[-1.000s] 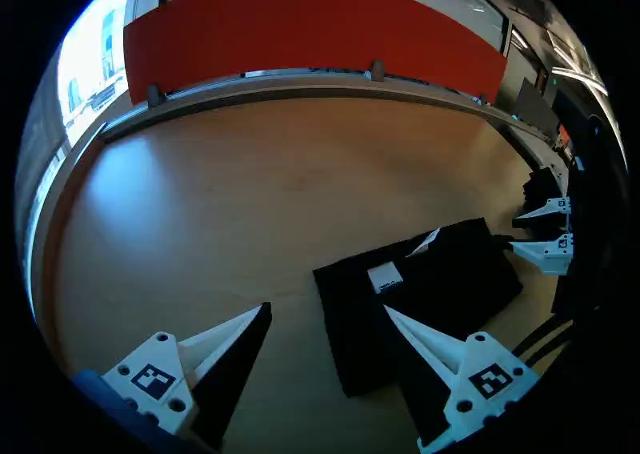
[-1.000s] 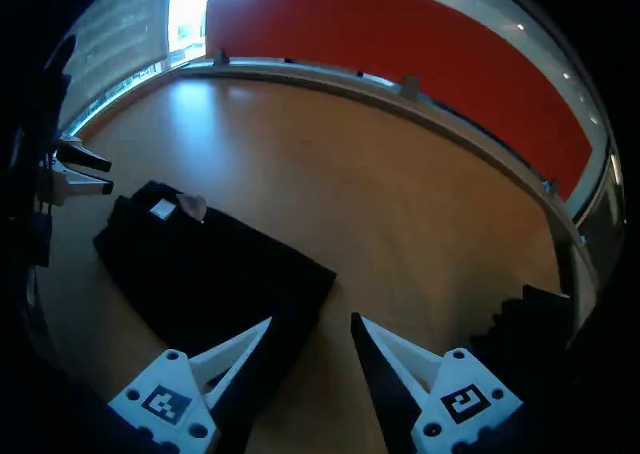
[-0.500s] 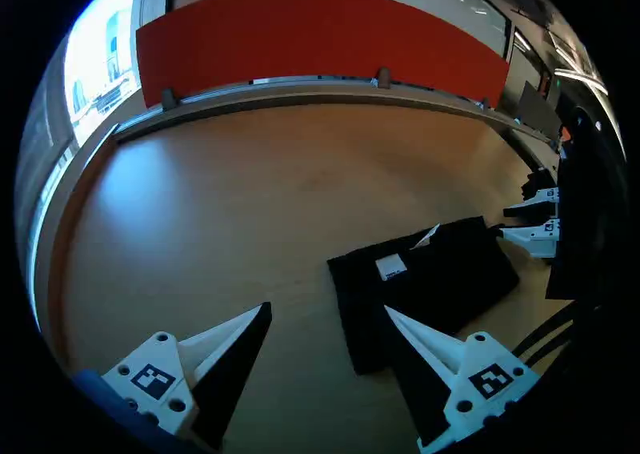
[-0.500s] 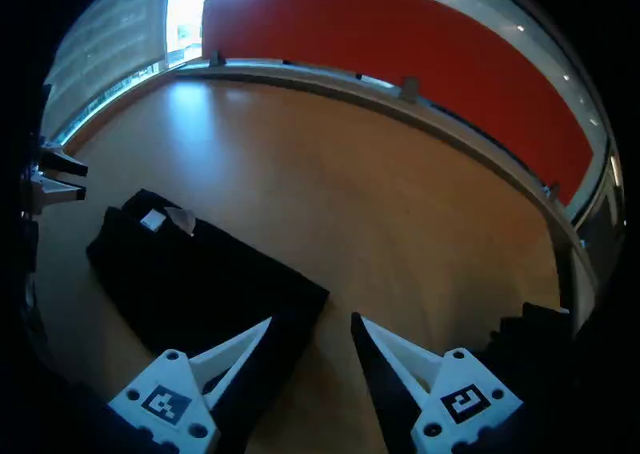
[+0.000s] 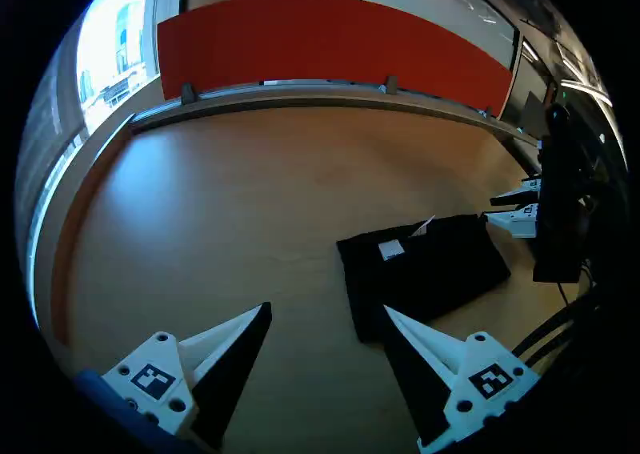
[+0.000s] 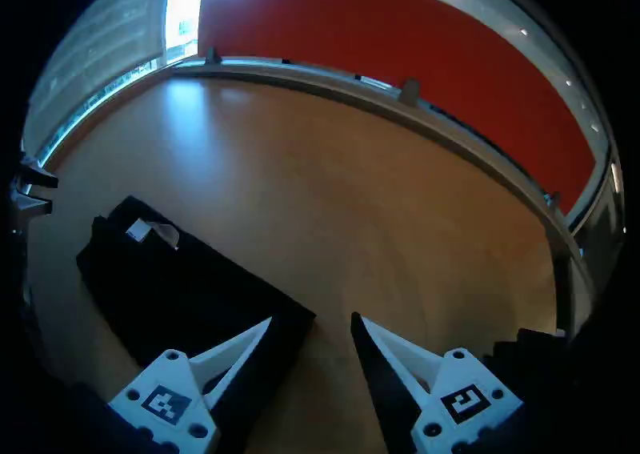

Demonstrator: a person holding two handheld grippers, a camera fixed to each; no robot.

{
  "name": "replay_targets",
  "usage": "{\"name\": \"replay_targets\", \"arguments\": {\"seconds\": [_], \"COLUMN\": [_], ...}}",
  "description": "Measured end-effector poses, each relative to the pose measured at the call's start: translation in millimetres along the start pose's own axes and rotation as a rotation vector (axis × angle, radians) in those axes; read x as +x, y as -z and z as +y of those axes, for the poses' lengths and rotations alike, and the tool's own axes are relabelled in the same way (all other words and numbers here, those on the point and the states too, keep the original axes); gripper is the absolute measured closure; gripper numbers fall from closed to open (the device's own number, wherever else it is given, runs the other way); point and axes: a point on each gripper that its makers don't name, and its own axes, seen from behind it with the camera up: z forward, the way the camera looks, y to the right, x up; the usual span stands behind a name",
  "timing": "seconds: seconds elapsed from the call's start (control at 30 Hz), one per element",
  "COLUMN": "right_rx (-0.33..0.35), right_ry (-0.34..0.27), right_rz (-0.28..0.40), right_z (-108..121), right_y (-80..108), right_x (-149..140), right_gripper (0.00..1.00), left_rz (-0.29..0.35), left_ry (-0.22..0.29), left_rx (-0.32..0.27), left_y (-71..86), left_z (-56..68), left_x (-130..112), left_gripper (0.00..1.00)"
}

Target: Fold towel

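One wooden desk (image 5: 240, 190) carries one folded black towel (image 5: 424, 270) bearing two white tags (image 5: 391, 249). Two grippers, left gripper (image 5: 326, 306) and right gripper (image 6: 312, 318), hover at the towel's edge, both spread and empty.
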Motion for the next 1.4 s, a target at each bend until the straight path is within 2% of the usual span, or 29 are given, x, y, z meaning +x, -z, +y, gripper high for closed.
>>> {"name": "replay_targets", "arguments": {"seconds": [0.33, 0.57, 0.87, 1.1, 1.4], "right_rx": [-0.009, -0.011, -0.001, 0.036, 0.128], "right_ry": [0.025, 0.028, 0.04, 0.055, 0.07], "right_rz": [-0.008, -0.01, 0.009, 0.024, 0.041], "right_z": [4.6, 5.4, -4.0, -31.9, -93.4], "right_y": [-7.5, -9.7, 5.9, 16.5, 15.7], "right_x": [6.7, 8.9, 9.2, 5.1, 5.8], "right_gripper": [0.34, 0.34, 0.33, 0.34, 0.33], "left_rz": [0.002, 0.001, 0.003, 0.006, 0.016], "left_ry": [0.027, 0.039, 0.049, 0.061, 0.076], "left_rx": [0.003, 0.006, 0.011, 0.017, 0.031], "left_y": [22.2, 32.2, 38.3, 42.3, 49.5], "left_z": [-1.7, -4.0, -8.3, -12.6, -18.5], "left_x": [-9.9, -16.5, -18.4, -18.6, -19.4], "left_gripper": [0.07, 0.07, 0.07, 0.07, 0.07]}}
